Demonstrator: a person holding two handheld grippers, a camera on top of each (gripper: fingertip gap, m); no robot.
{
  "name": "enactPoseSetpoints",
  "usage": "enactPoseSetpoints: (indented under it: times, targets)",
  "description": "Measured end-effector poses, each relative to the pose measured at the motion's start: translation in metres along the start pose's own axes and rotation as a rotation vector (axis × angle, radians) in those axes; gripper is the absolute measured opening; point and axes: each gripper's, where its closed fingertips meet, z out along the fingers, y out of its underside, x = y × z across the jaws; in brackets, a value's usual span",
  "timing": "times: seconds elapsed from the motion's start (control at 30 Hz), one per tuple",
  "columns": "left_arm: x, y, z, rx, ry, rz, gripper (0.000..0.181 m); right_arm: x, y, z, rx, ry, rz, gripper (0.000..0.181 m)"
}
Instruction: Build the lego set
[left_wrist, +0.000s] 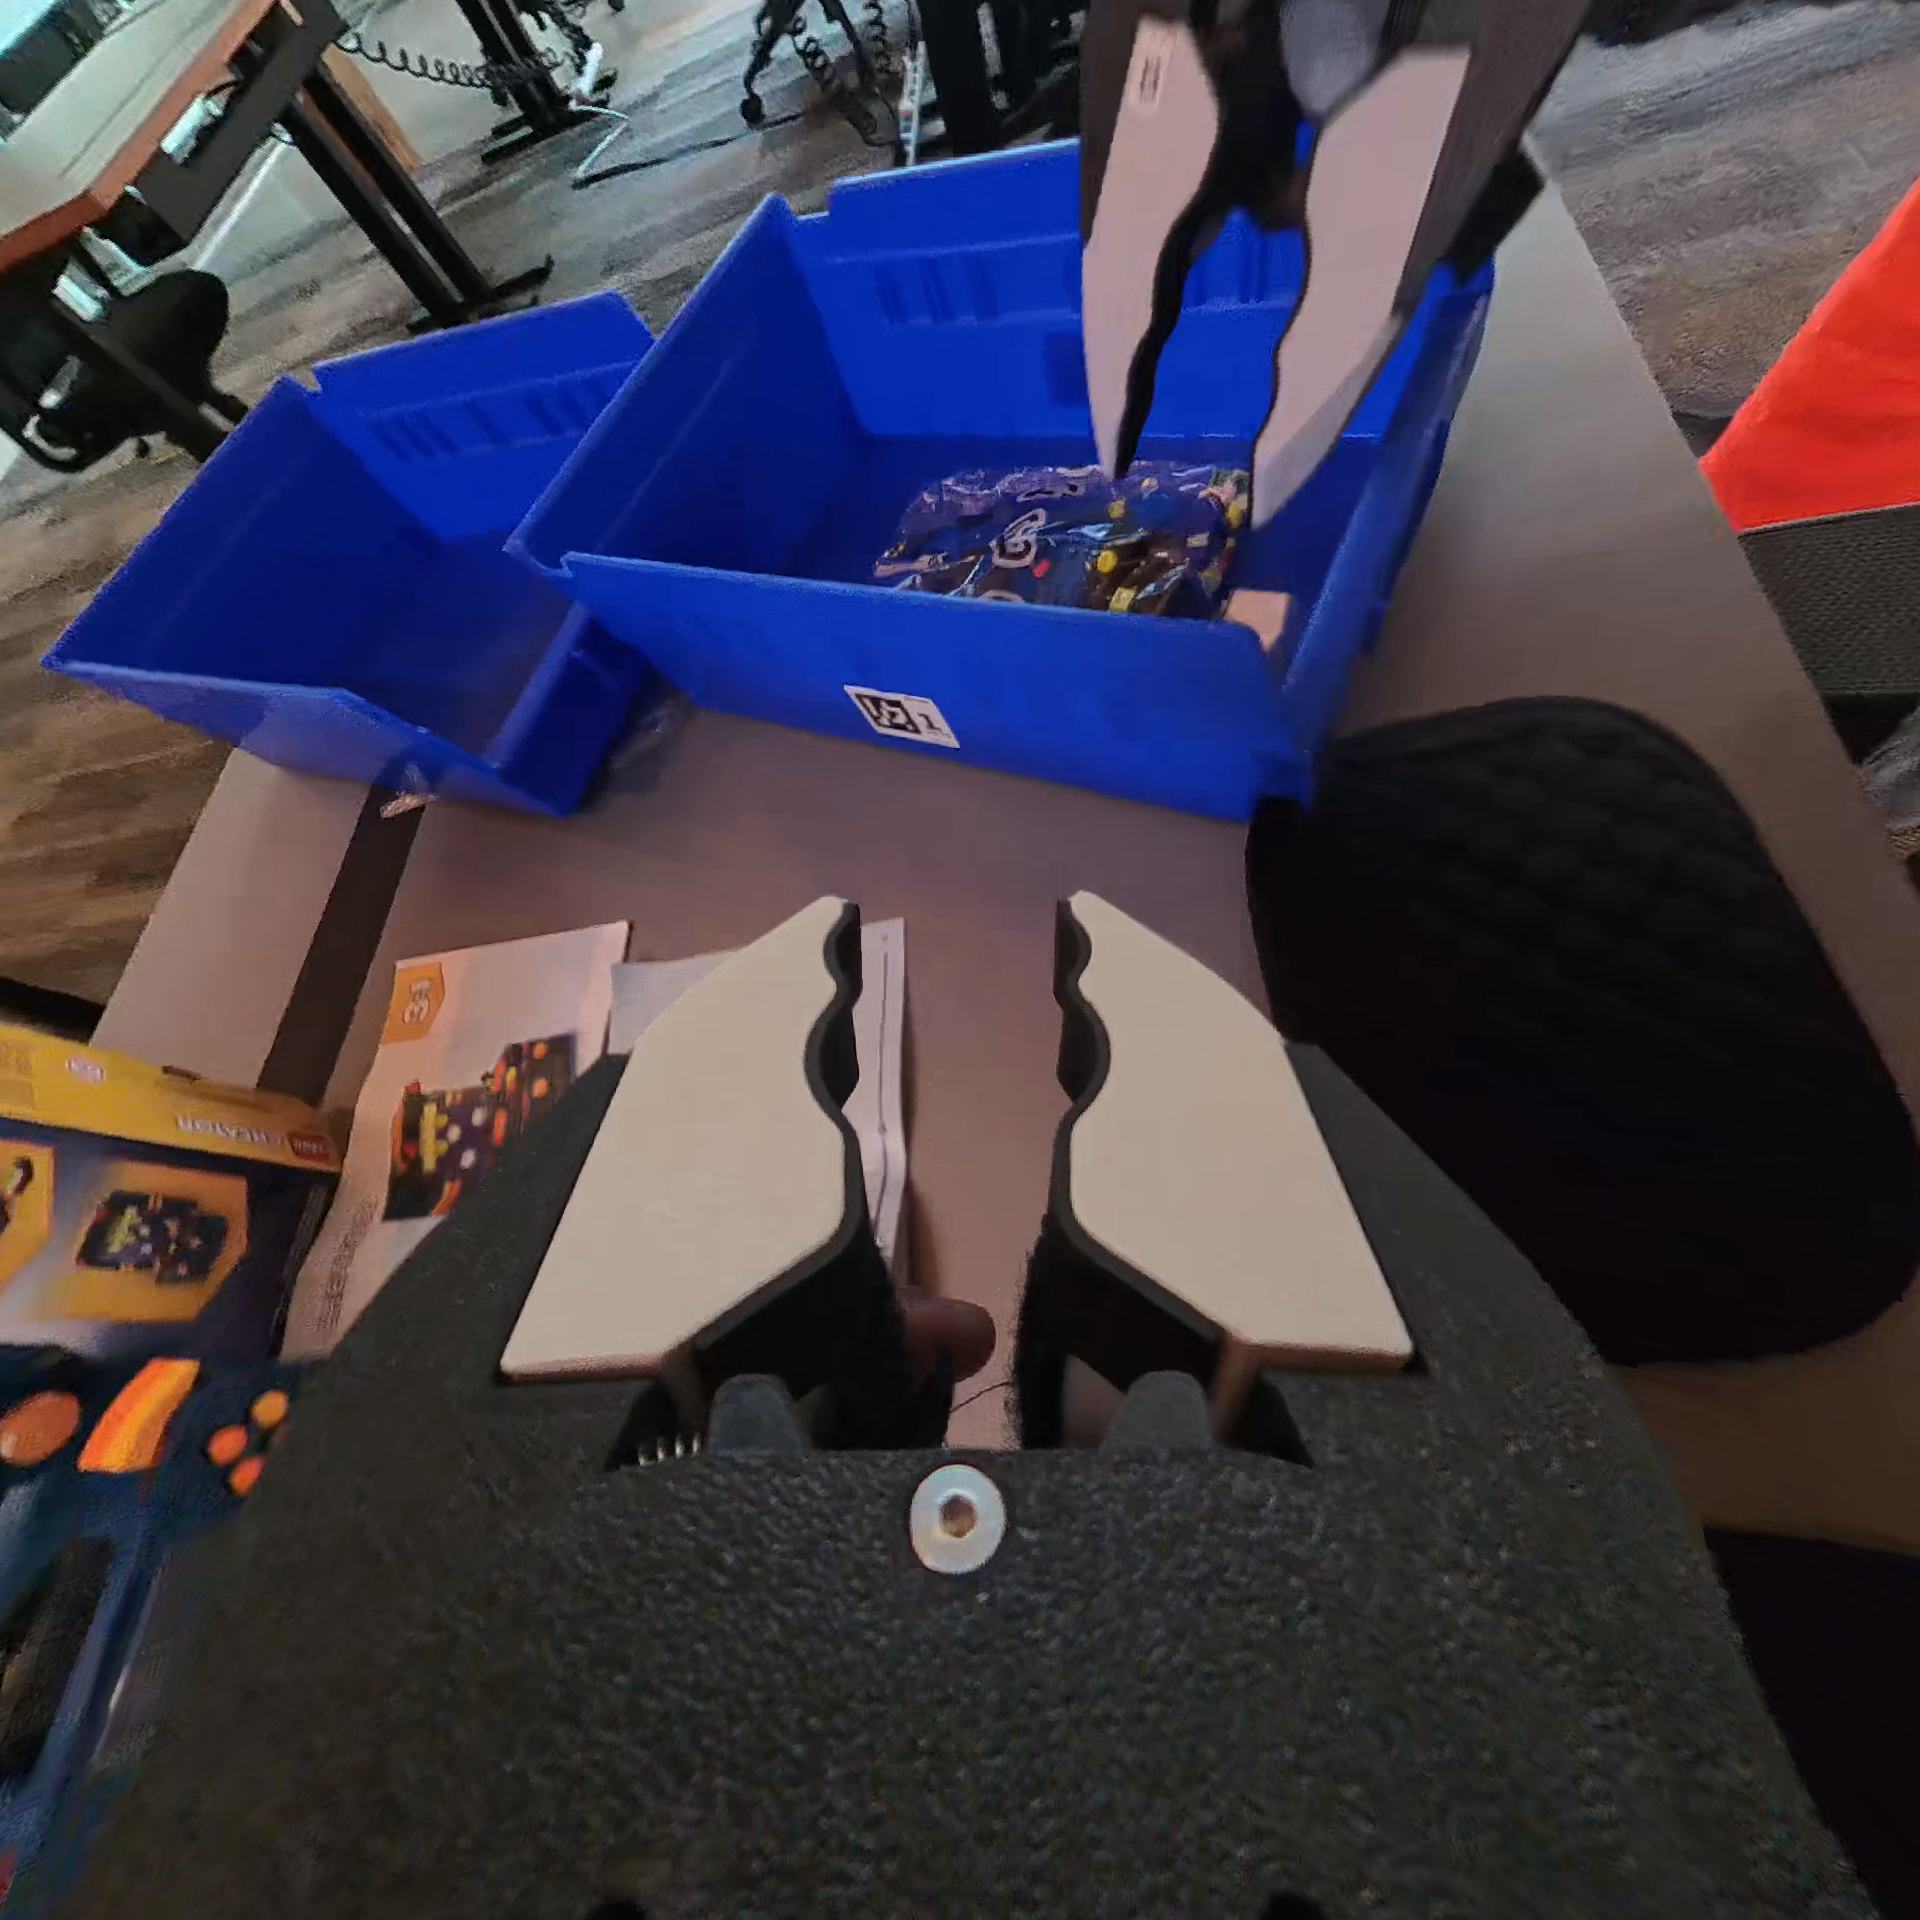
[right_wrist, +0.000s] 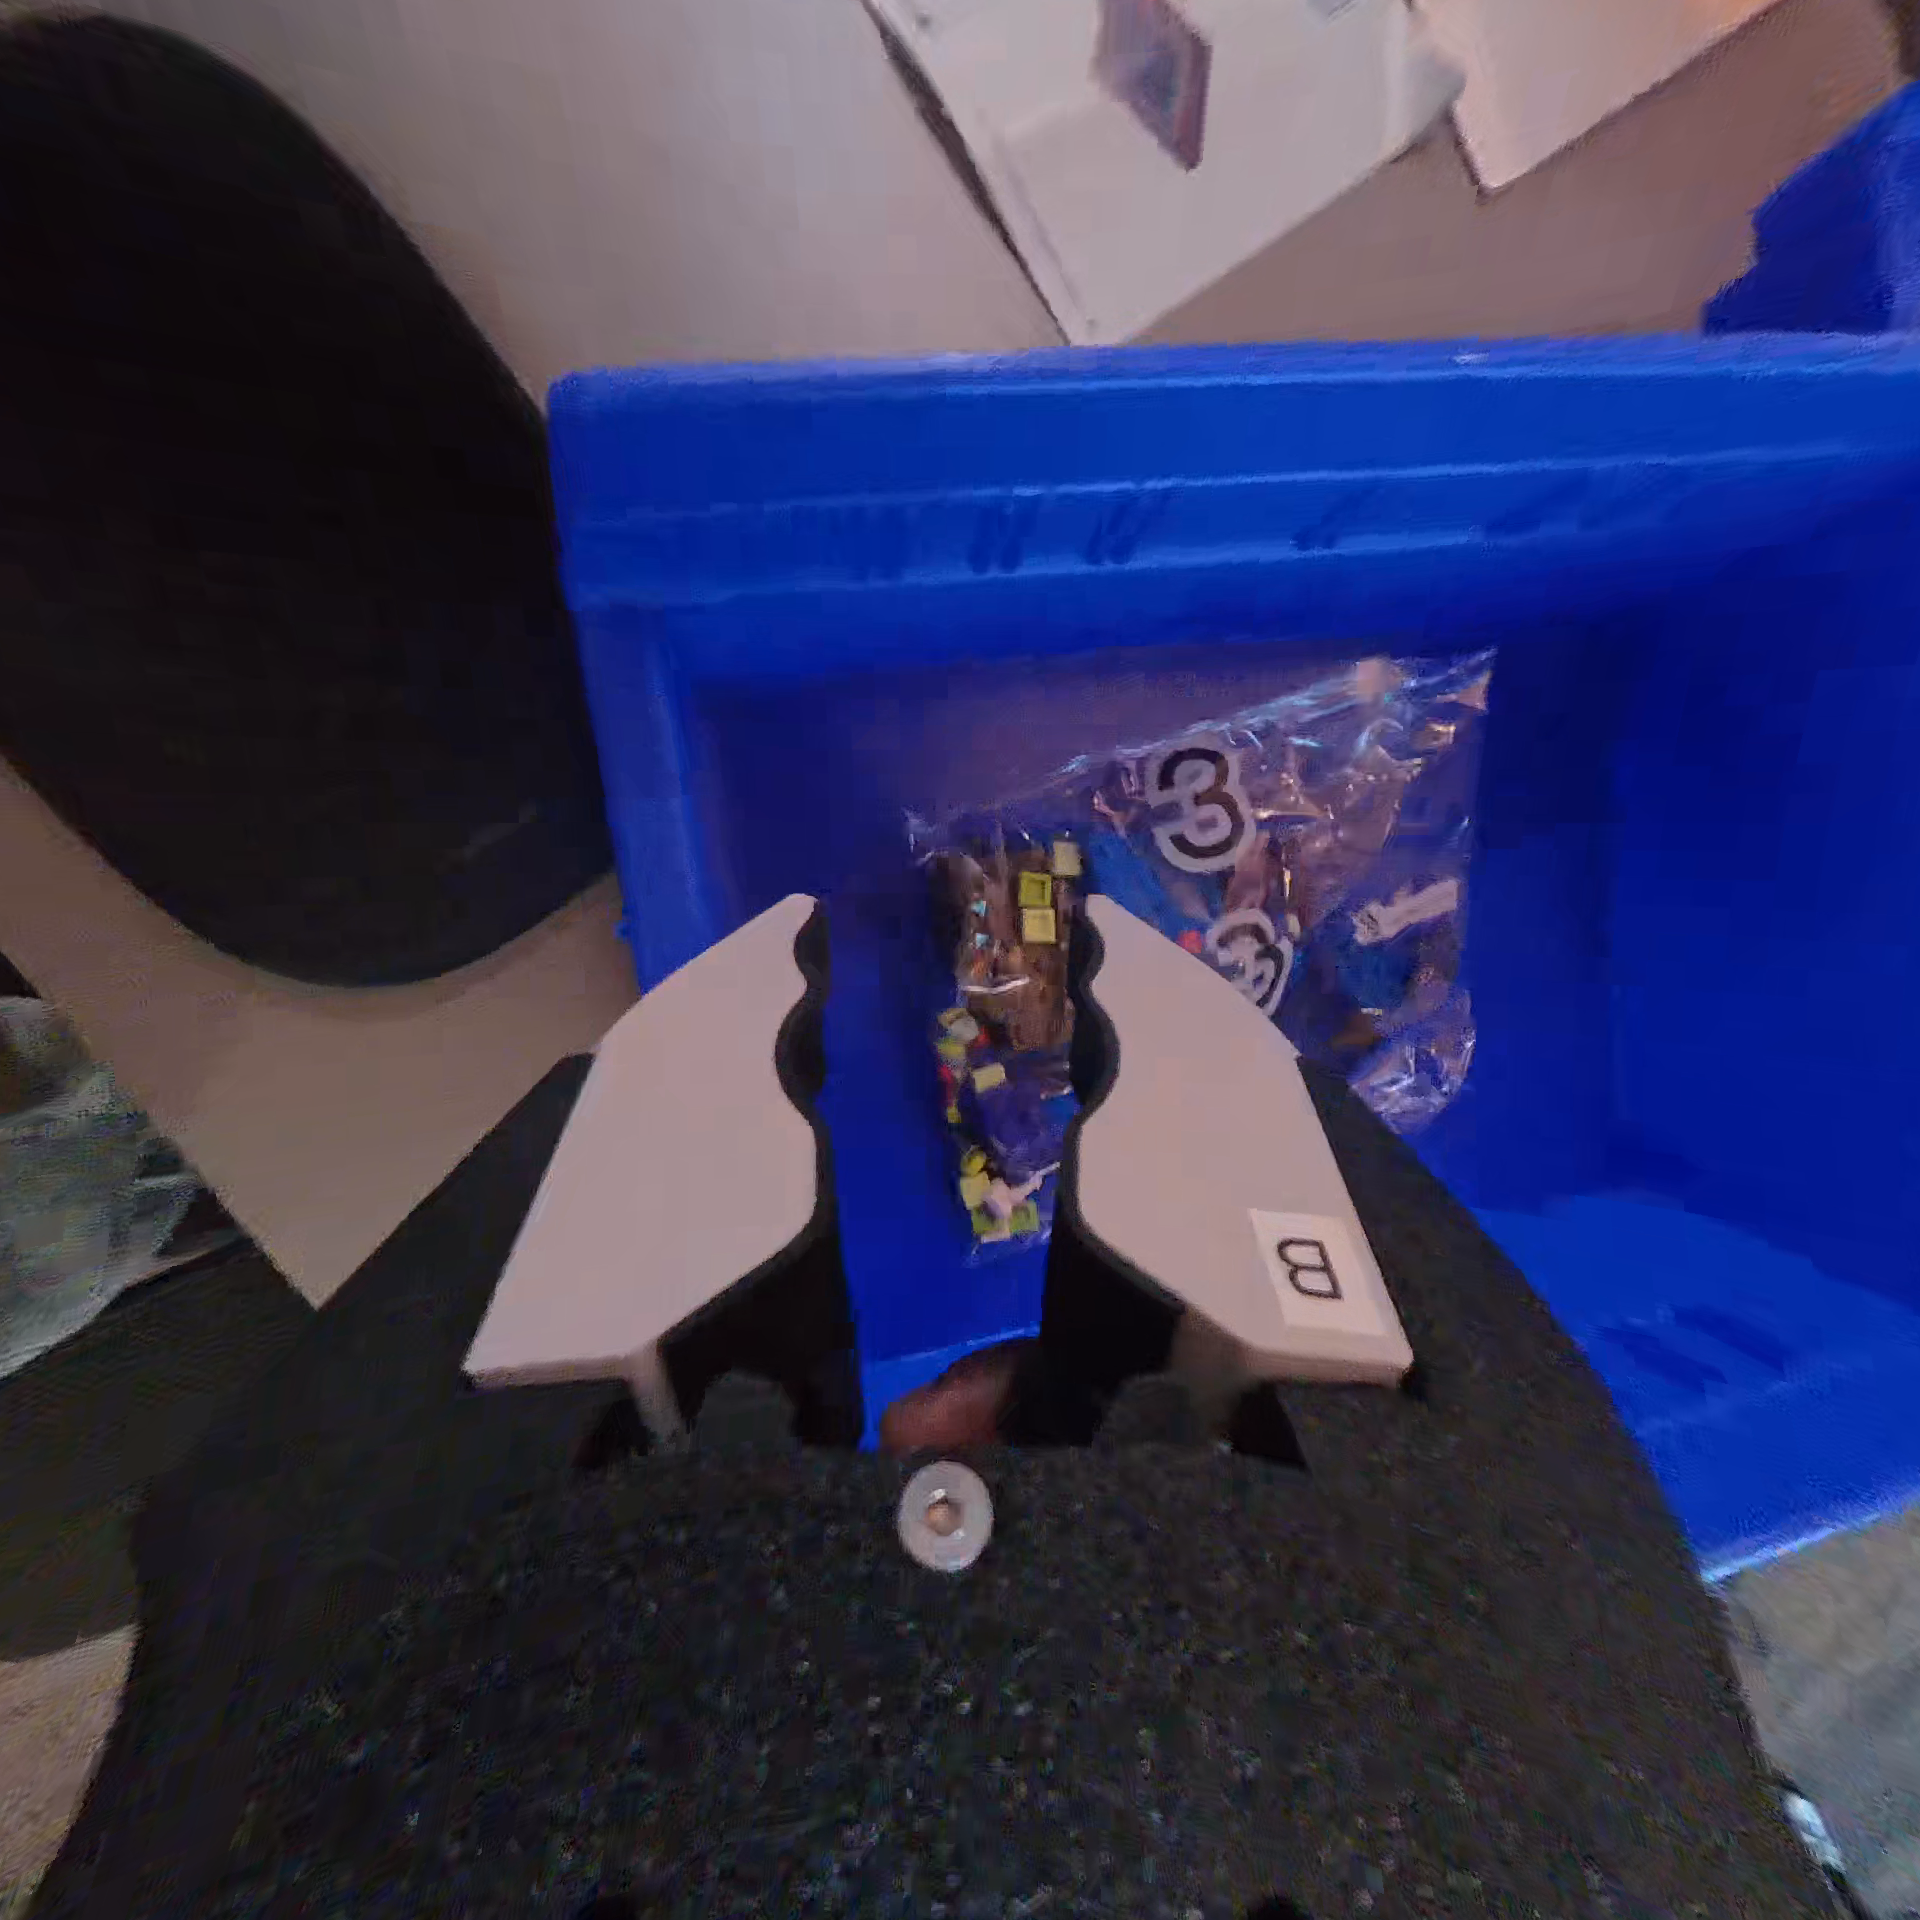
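Right gripper (right_wrist: 951, 925) agape over clear brick bag (right_wrist: 1226, 935) — inside blue bin (right_wrist: 1143, 468).

Left gripper (left_wrist: 956, 914): black textured body, two pale fingers with wavy black inner pads; jaws parted with a clear gap, nothing between them; held low and near, pointing toward the far side.

Right gripper (right_wrist: 951, 920): same build, a small white sticker on its right finger (right_wrist: 1195, 1122); jaws parted, nothing clamped. Seen from the left wrist view, it (left_wrist: 1184, 488) hangs at the far right, fingers pointing steeply downward, tips apart.
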Motion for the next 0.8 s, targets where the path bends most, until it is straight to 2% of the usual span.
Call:
enactPoseSetpoints:
  times: [0.07,0.13,0.2,0.23,0.3,0.4,0.47,0.6,0.7,0.8]
  targets:
    - [0.004,0.008,-0.01,0.005,-0.037,-0.016,0.035,0.001,0.004,0.026,-0.091,0.089,-0.106,0.049]
    - [0.007,0.013,-0.018,0.02,-0.049,-0.049,0.036,0.006,0.01,0.047,-0.152,0.169,-0.15,0.047]
    - [0.012,0.015,-0.022,0.047,-0.026,-0.083,0.037,0.015,0.015,0.057,-0.179,0.239,-0.178,0.021]
    - [0.013,0.014,-0.023,0.066,-0.019,-0.089,0.038,0.019,0.013,0.053,-0.16,0.273,-0.203,0.01]
    - [0.01,0.008,-0.025,0.117,-0.025,-0.074,0.041,0.026,0.0,0.029,-0.058,0.28,-0.192,0.005]
    - [0.001,-0.016,-0.021,0.238,-0.026,-0.028,0.045,0.036,-0.023,-0.029,0.173,0.231,-0.251,0.003]
    - [-0.004,-0.041,-0.013,0.321,-0.022,0.02,0.049,0.036,-0.033,-0.068,0.299,0.151,-0.314,0.003]
    - [-0.008,-0.105,0.003,0.46,-0.031,0.231,0.059,0.023,-0.057,-0.133,0.499,0.001,-0.44,0.003]
    - [-0.012,-0.145,0.022,0.46,-0.011,0.394,0.055,0.009,-0.07,-0.16,0.543,-0.091,-0.508,0.003]
    - [-0.002,-0.177,0.038,0.414,0.114,0.493,0.04,0.0,-0.079,-0.163,0.507,-0.127,-0.567,0.003]
